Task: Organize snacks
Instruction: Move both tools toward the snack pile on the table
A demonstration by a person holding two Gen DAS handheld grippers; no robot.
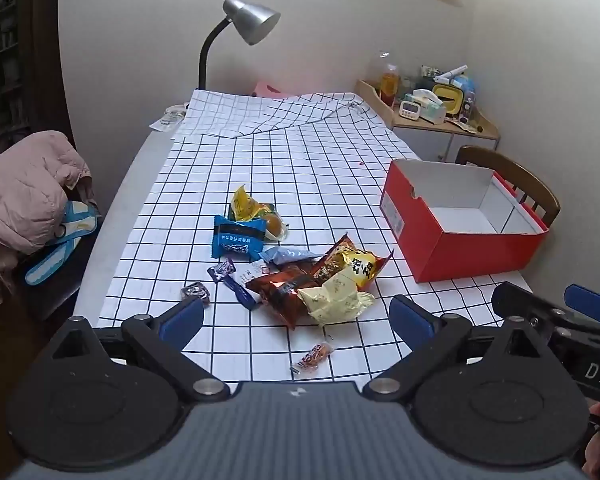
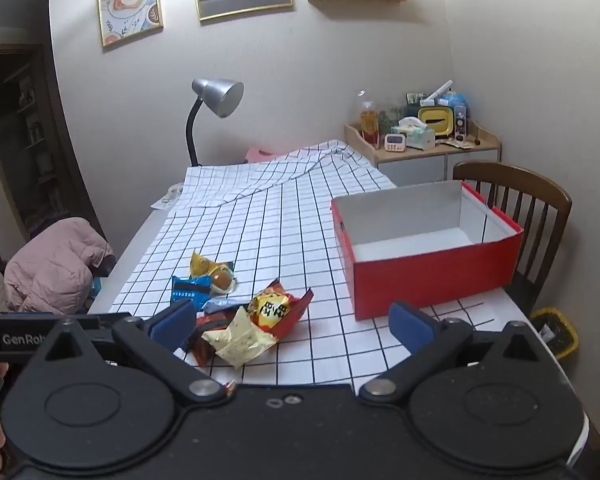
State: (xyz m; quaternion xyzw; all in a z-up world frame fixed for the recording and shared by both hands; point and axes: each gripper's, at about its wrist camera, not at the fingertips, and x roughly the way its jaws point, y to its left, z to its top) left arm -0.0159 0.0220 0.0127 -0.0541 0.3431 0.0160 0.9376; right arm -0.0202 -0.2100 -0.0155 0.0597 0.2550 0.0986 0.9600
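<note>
Nothing looks sorted yet: the snack packets (image 1: 300, 264) lie heaped ahead of both grippers' spread, empty fingers (image 1: 182, 316), the red box (image 1: 460, 220) beyond them bare.

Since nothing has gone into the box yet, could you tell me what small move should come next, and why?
Probably lower the left claw onto the pale yellow packet at the near edge of the snack pile. Both claws are open and hold nothing, the red box is empty, and that packet lies on top, right ahead of the left claw, so it looks easiest to grip first.
</note>
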